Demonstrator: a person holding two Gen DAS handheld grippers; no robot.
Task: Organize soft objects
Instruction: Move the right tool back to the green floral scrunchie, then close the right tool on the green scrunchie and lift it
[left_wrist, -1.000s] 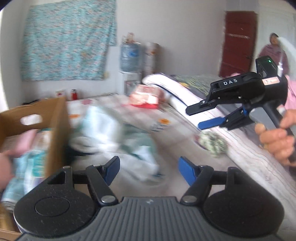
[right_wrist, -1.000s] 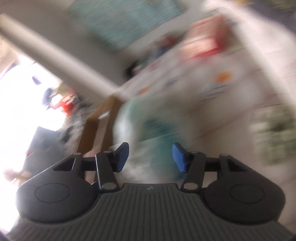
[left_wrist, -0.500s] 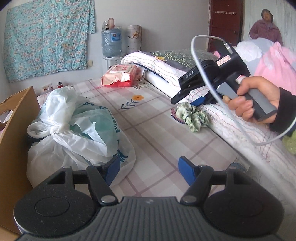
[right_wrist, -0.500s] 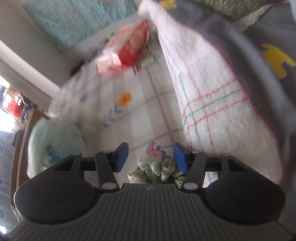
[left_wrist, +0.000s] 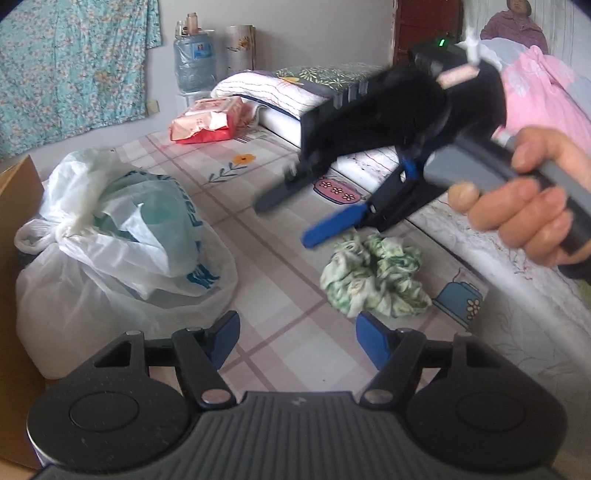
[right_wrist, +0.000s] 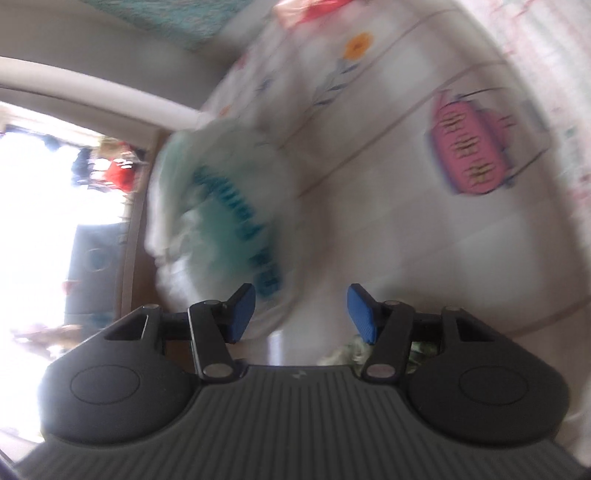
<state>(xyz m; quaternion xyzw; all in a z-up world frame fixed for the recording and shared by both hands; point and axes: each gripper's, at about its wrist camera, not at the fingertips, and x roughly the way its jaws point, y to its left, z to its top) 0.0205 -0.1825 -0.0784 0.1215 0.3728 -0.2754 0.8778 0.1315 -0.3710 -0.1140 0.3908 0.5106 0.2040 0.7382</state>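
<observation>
Since the earlier frame the right claw (left_wrist: 284, 221) has dropped from above the folded quilt to just over the green-and-white cloth bundle (left_wrist: 373, 277), held by a hand (left_wrist: 532, 199); its blue pads stand apart, empty, and the gap is widening. The left claw (left_wrist: 297, 341) hovers nearer, pads apart, gripping nothing. The bundle lies on the checked bed sheet (left_wrist: 280, 251), beside a knotted plastic bag (left_wrist: 122, 236) and a cardboard box (left_wrist: 14, 192).

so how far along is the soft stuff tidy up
Done: a tied plastic bag sits beside the cardboard box. In hand: nothing; the right tongs hang open just above the green crumpled cloth, and the left tongs are open too. Left: the cloth remains on the bed.
</observation>
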